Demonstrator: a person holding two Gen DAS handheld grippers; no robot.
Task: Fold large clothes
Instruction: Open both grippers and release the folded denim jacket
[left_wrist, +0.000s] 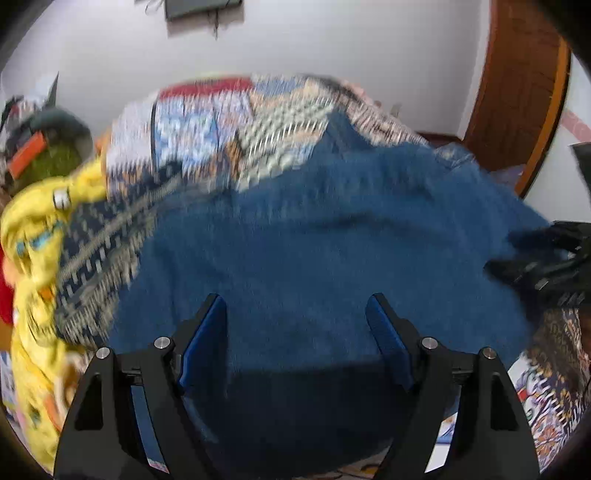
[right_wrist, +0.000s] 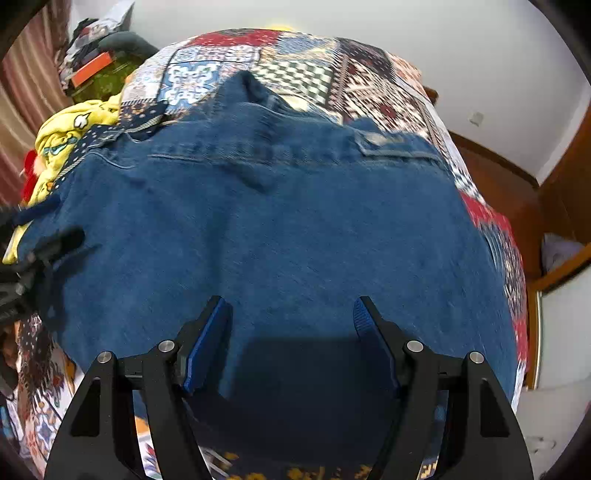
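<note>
A large blue denim garment lies spread flat over a patchwork bedcover; its seams and a pocket flap show toward the far end. It fills the left wrist view too, blurred by motion. My left gripper is open and empty just above the denim near its near edge. My right gripper is open and empty above the denim as well. Each gripper shows at the other view's edge: the right one and the left one.
A yellow printed garment lies crumpled at the bed's left side, also in the left wrist view. A pile of bags and clutter sits at the far left. A wooden door frame and floor lie to the right.
</note>
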